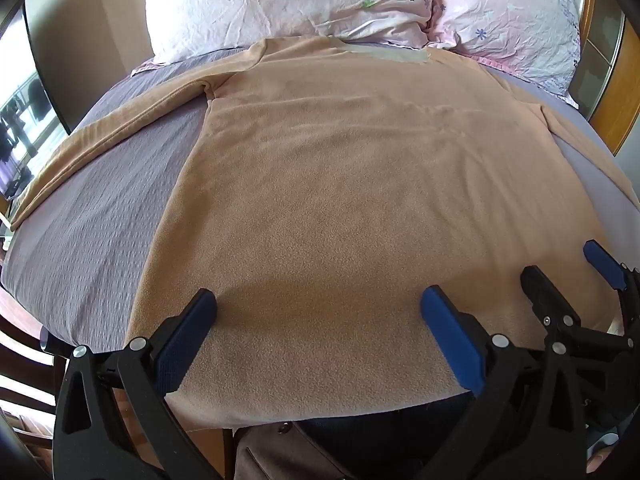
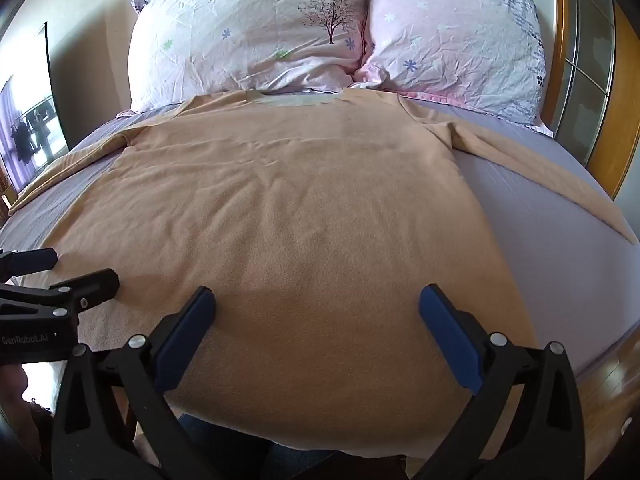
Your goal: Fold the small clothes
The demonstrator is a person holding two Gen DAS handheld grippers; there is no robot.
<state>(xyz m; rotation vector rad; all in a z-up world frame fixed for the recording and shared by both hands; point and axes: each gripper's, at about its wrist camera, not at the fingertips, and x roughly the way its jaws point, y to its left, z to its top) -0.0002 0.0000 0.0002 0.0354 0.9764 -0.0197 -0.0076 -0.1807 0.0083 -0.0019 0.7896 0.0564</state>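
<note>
The left tool [image 1: 318, 310] and right tool [image 2: 317, 308] are held side by side over the near hem, each with blue-padded fingers spread apart and nothing gripped. Beneath and ahead of them, the tan fleece long-sleeved shirt [image 1: 360, 184] is spread flat on the grey-sheeted bed [image 1: 100, 216], sleeves extended outward. Beyond its collar, two pink floral pillows [image 2: 256, 36] are seen.

One tan shirt [image 2: 280, 220], two pillows [image 2: 248, 32] [image 2: 452, 36] — two tongs [image 1: 318, 320] [image 2: 316, 320].
</note>
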